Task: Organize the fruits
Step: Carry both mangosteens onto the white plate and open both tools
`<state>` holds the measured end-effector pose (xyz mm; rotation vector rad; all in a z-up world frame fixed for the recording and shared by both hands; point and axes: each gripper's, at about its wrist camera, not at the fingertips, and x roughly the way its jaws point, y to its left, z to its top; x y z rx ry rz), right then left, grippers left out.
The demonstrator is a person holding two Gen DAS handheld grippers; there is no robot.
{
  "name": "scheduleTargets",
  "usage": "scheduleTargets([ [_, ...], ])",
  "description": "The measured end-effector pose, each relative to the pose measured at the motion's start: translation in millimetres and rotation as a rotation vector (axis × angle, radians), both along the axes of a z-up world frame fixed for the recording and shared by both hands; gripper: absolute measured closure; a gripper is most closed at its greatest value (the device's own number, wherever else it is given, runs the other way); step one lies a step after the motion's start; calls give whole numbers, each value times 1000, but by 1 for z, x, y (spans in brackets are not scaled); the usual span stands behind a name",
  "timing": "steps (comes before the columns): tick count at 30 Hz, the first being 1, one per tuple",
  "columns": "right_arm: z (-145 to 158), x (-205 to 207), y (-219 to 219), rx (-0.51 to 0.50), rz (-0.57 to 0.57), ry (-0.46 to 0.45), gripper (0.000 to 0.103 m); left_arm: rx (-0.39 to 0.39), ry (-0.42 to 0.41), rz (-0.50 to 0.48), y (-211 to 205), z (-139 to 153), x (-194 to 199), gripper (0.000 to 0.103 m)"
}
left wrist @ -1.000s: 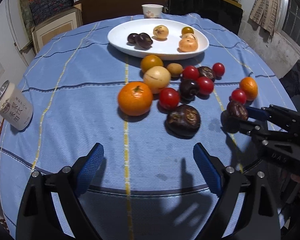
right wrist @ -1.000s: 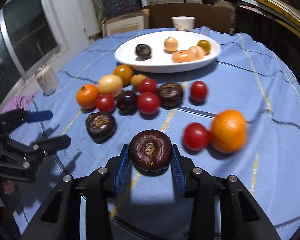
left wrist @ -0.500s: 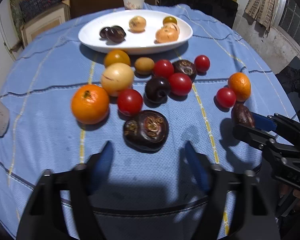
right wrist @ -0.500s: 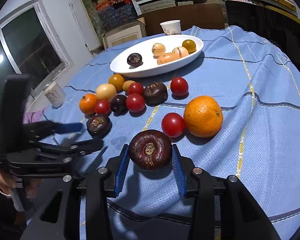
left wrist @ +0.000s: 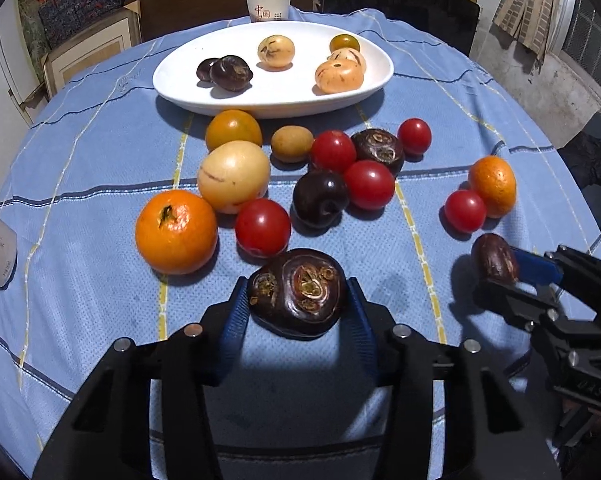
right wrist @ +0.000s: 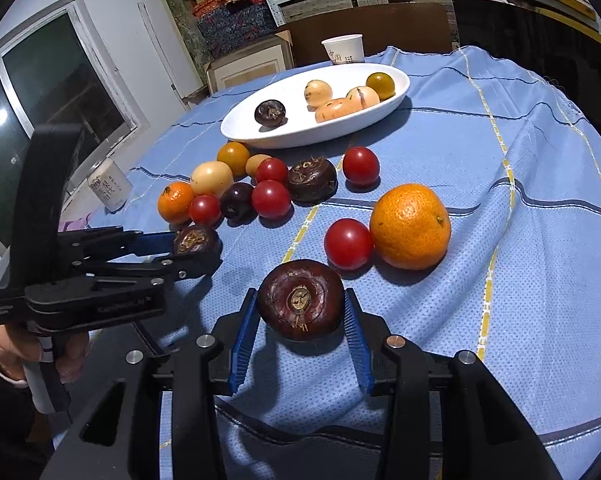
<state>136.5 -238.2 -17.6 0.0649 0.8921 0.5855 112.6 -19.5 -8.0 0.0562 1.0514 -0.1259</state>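
My left gripper [left wrist: 296,308] is shut on a dark brown knobbly fruit [left wrist: 296,292] low over the blue cloth; it also shows in the right wrist view [right wrist: 196,240]. My right gripper [right wrist: 300,316] is shut on a second dark brown round fruit [right wrist: 300,304], held above the cloth; this one also shows in the left wrist view [left wrist: 494,258]. A white oval plate [left wrist: 276,92] at the back holds several dark and pale fruits. Loose fruits lie in front of it: oranges [left wrist: 176,232], red tomatoes [left wrist: 262,228], a pale round fruit [left wrist: 233,176], a dark plum [left wrist: 320,198].
A paper cup [left wrist: 268,6] stands behind the plate. A drink can [right wrist: 110,190] stands at the table's left edge. An orange [right wrist: 410,226] and a tomato [right wrist: 348,243] lie just ahead of the right gripper. Boxes and shelves stand beyond the table.
My left gripper has moved forward and closed on the knobbly dark fruit. My right gripper has lifted its dark fruit and drawn back a little.
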Motion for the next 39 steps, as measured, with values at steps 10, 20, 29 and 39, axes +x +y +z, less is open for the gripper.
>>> scheduleTargets([
  [10,26,-11,7,-24,15,-43,60,-51,-41,-19,22,36,-21,56],
  [20,62,6,20,-45,33,-109,60,-65,-110,-46,36,74,3,56],
  [29,79,73,56,-103,68,-149,60,-64,-122,-3,46,81,85,56],
  [39,53,145,94,-140,85,-68,60,-48,-57,65,61,50,163,56],
])
